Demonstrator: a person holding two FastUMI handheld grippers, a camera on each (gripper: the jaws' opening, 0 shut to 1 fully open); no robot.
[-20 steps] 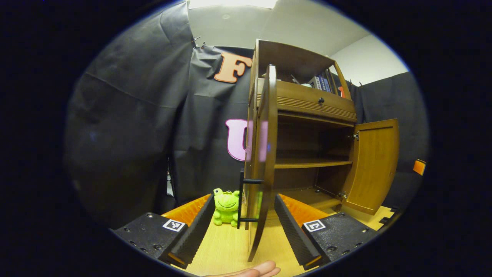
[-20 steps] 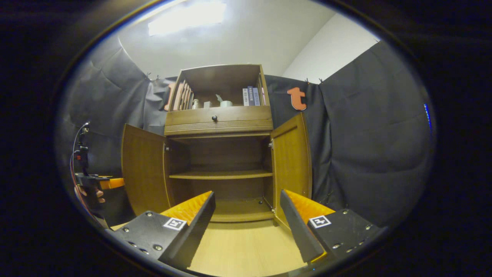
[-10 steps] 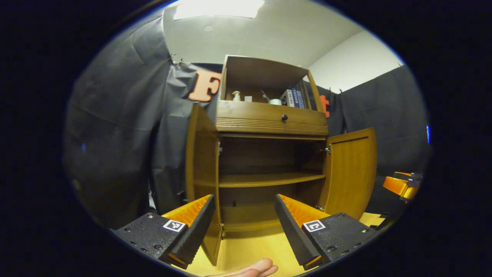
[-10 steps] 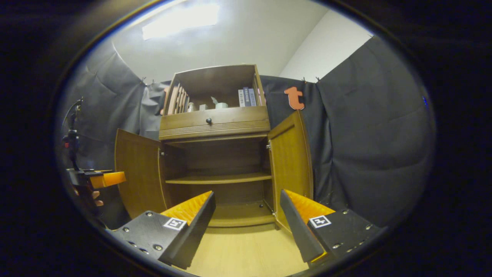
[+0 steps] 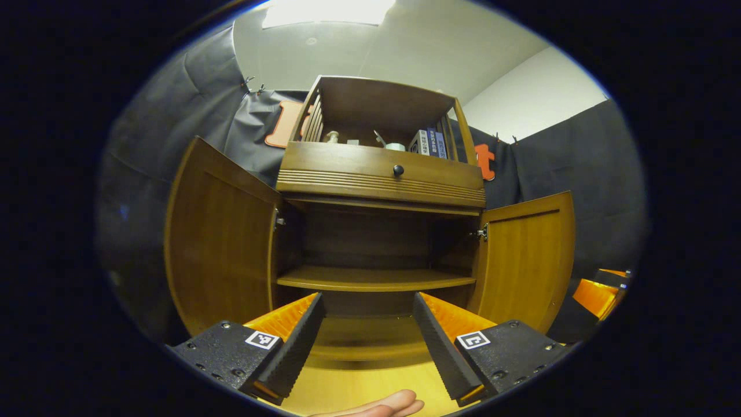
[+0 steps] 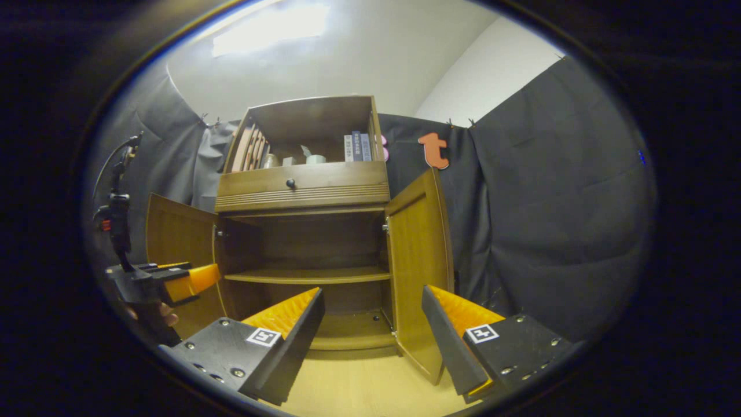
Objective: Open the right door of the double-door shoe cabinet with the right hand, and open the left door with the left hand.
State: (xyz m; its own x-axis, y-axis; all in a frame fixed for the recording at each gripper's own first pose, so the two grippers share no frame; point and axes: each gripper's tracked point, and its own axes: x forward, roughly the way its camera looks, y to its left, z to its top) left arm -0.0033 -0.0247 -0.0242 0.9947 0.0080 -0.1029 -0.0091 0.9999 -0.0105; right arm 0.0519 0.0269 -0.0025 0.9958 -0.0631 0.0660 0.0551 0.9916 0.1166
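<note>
- Left gripper: jaws spread wide, nothing between them; it hangs in front of the cabinet's lower compartment, apart from both doors. It also shows at the left edge of the right gripper view, held by a hand of which a few fingers are visible.
- Fingertip: a bare finger lies along the bottom edge of the left gripper view, below the fingers.
- Right gripper: jaws spread wide, gripping nothing; it faces the cabinet opening, near the free edge of the right door without touching it. Part of it shows at the right edge of the left gripper view.
- Brown wooden double-door shoe cabinet: stands upright on the floor against the black cloth wall.
- Left door: brown wooden panel, swung fully open to the left.
- Right door: brown wooden panel, swung open to the right; in the right gripper view it stands nearly edge-on.
- Inner shelf: a bare wooden board across the lower compartment.
- Drawer front with small dark round knob: above the doors, closed.
- Open top compartment: holds upright books at the right and small pale items in the middle, too small to identify.
- Light wooden floor: below the grippers.
</note>
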